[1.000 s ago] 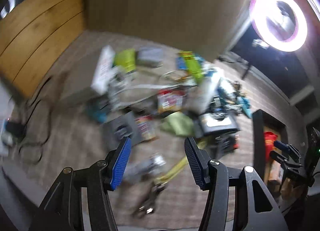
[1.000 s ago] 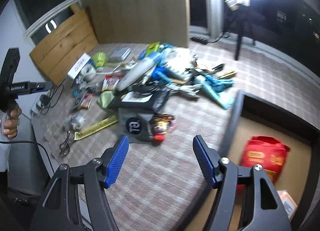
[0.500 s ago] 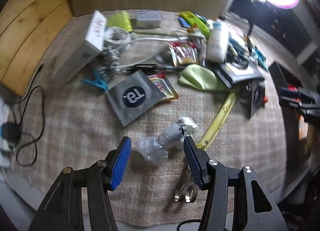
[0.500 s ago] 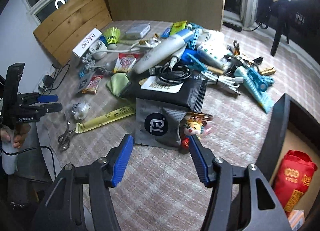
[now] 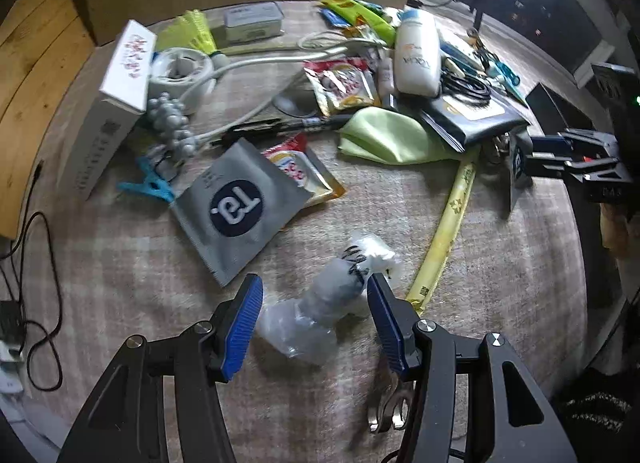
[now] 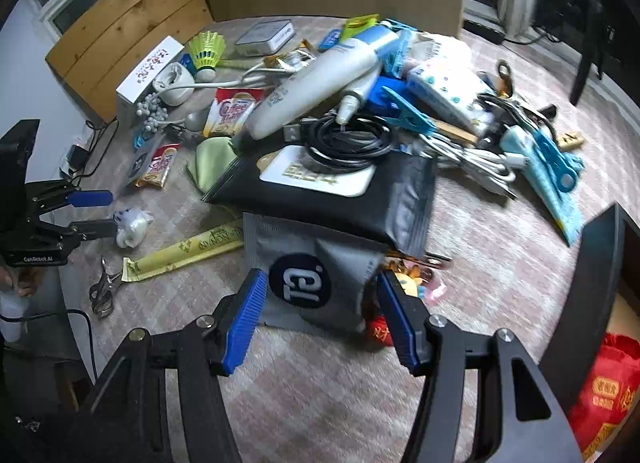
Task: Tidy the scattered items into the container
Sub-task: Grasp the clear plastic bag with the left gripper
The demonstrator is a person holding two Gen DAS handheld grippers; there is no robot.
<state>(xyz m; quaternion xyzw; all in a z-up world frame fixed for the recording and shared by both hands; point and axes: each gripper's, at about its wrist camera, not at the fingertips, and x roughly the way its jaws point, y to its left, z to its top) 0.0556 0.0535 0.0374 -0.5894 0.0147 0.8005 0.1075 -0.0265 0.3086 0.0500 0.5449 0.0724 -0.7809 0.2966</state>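
Note:
A heap of scattered items lies on a checked cloth. My left gripper (image 5: 314, 323) is open, its blue pads on either side of a clear plastic bag with a white bundle (image 5: 332, 299); it shows too in the right wrist view (image 6: 130, 225), with the left gripper (image 6: 94, 213) around it. My right gripper (image 6: 320, 317) is open around the near edge of a grey foil pouch (image 6: 312, 283) with a dark round logo. The dark container (image 6: 600, 275) stands at the right, with a red packet (image 6: 600, 387) inside.
A second grey pouch (image 5: 240, 203), a long yellow sachet (image 5: 444, 231), a green cloth (image 5: 384, 135), a white bottle (image 5: 416, 55), a white box (image 5: 116, 103) and metal clippers (image 5: 388, 411) lie about. A black pouch (image 6: 332, 191) with a cable coil overlaps the grey pouch.
Both grippers have dropped and moved in: the left onto the plastic bag, the right onto the grey pouch. Both stay open.

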